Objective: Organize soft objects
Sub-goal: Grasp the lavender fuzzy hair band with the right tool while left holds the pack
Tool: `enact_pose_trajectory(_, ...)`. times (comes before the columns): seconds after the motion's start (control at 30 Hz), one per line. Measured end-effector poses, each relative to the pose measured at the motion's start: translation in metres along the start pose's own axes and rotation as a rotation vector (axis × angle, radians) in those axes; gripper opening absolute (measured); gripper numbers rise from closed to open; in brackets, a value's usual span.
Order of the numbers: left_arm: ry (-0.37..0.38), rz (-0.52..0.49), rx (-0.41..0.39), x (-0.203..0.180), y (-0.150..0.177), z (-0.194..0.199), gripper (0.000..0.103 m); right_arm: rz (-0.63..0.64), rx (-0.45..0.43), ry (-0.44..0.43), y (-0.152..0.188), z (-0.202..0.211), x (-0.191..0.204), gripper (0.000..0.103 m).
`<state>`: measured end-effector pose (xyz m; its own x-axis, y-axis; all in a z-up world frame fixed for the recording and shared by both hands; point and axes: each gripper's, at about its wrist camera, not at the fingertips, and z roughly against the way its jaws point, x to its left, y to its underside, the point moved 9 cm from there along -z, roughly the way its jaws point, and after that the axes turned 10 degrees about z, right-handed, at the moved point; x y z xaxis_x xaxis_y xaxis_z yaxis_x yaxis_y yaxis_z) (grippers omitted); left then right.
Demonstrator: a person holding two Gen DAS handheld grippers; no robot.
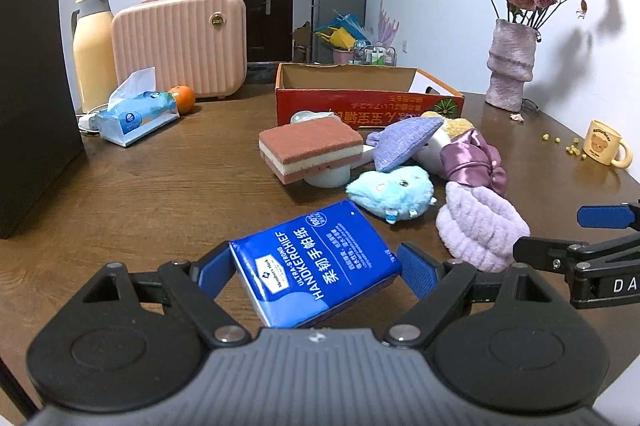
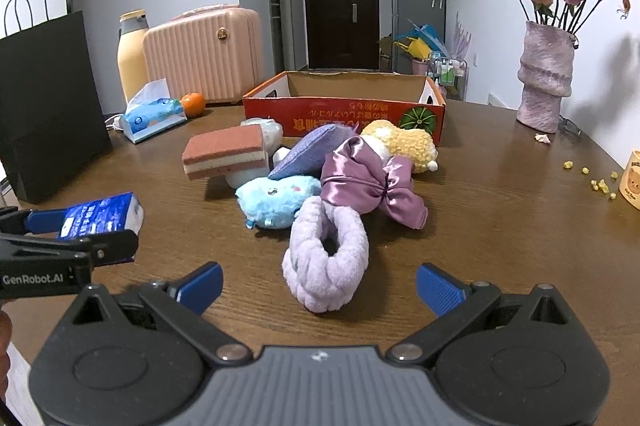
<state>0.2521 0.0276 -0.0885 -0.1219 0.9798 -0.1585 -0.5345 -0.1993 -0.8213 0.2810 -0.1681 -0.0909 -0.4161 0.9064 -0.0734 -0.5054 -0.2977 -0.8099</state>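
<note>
My left gripper [image 1: 316, 268] is shut on a blue handkerchief tissue pack [image 1: 316, 266], held tilted above the table; the pack also shows at the left of the right wrist view [image 2: 100, 216]. My right gripper [image 2: 320, 286] is open, its fingers either side of a lilac fluffy headband [image 2: 326, 258] that lies on the table. Behind lies a pile: a light blue plush [image 2: 276, 200], a purple satin bow [image 2: 368, 182], a purple pouch [image 2: 308, 150], a yellow plush [image 2: 404, 144] and a pink layered sponge [image 2: 226, 152]. An open red cardboard box [image 2: 344, 114] stands behind the pile.
A black paper bag [image 2: 48, 106] stands at the left. A tissue box [image 2: 154, 120], an orange [image 2: 193, 104], a thermos [image 2: 132, 54] and a pink case [image 2: 204, 52] are at the back left. A vase of dried roses [image 2: 546, 78] and a mug [image 1: 604, 144] are on the right.
</note>
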Motion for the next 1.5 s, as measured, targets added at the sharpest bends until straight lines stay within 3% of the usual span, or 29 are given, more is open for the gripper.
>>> enact_pose_trajectory(0.5,-0.007,0.025,0.040,0.010,-0.011,-0.040,0.088,0.030,0.083,-0.028,-0.009,-0.052,0.002,0.103)
enact_pose_trajectory(0.7,-0.009,0.027,0.061,0.010,-0.012,-0.055,0.088,0.036,0.115,-0.027,-0.008,-0.072,-0.001,0.095)
enact_pose_trajectory(1.0,-0.009,0.034,0.078,0.011,-0.010,-0.067,0.088,0.047,0.141,-0.025,-0.004,-0.088,-0.001,0.076)
enact_pose_trajectory(1.23,-0.013,0.034,0.074,0.013,-0.011,-0.066,0.088,0.017,0.135,-0.047,-0.003,-0.092,-0.005,0.038)
enact_pose_trajectory(1.5,-0.008,0.037,0.067,0.014,-0.010,-0.062,0.088,-0.007,0.109,-0.062,-0.003,-0.087,-0.006,0.028)
